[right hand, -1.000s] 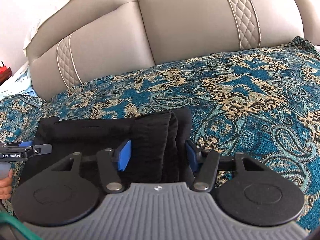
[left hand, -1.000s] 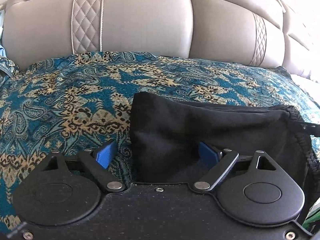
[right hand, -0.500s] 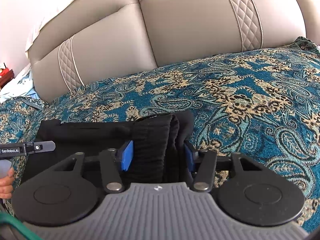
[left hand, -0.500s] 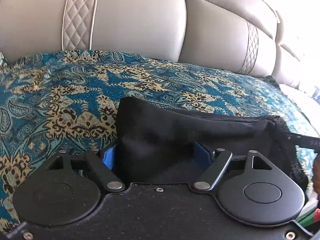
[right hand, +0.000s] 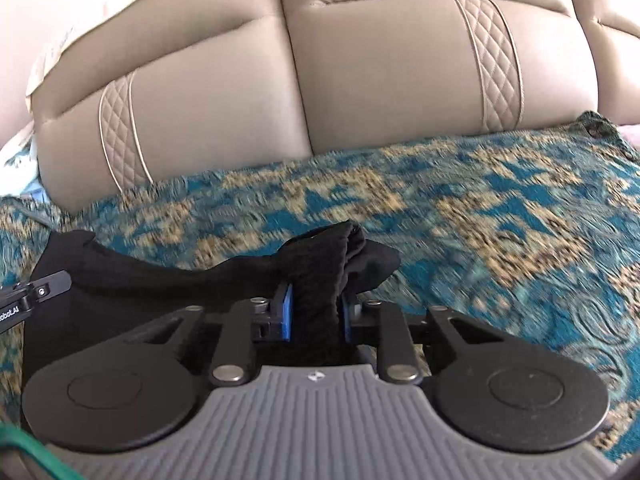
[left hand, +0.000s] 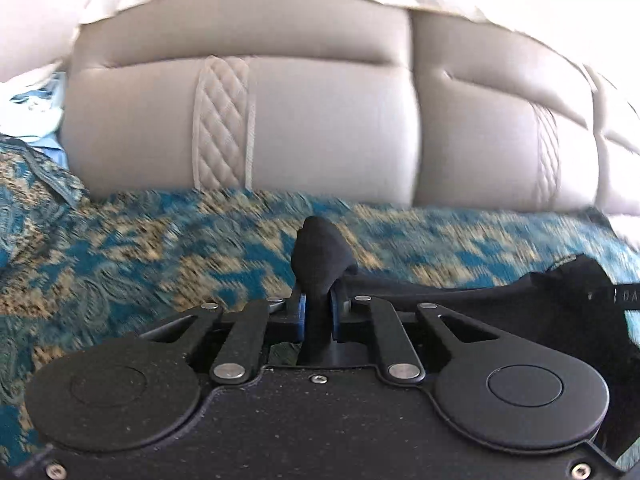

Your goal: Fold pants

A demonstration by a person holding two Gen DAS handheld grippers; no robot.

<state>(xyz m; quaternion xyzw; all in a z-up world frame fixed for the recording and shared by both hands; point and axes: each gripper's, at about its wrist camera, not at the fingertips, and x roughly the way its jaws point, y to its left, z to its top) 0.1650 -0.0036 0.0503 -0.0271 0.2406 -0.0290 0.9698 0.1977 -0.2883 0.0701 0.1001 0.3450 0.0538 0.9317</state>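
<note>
The black pants point(left hand: 500, 300) lie folded on a teal and gold paisley cover point(left hand: 120, 264). My left gripper point(left hand: 318, 308) is closing, its blue pads pressed on a bunched corner of the cloth point(left hand: 320, 252), which sticks up between them. In the right wrist view my right gripper point(right hand: 316, 312) is closing too, its blue pads squeezing the thick ribbed end of the pants point(right hand: 320, 264). The cloth stretches left from there toward the left gripper's tip point(right hand: 36, 292). Both ends look lifted off the cover.
A beige padded headboard point(left hand: 320, 128) with quilted strips rises right behind the cover. White and light blue bedding point(left hand: 28, 104) lies at the far left. A green cord point(right hand: 24, 452) crosses the bottom left corner of the right wrist view.
Both grippers closed from wide open onto the pants. Both rose and tilted up, so the headboard fills more of each view and the cloth ends bunch up between the pads.
</note>
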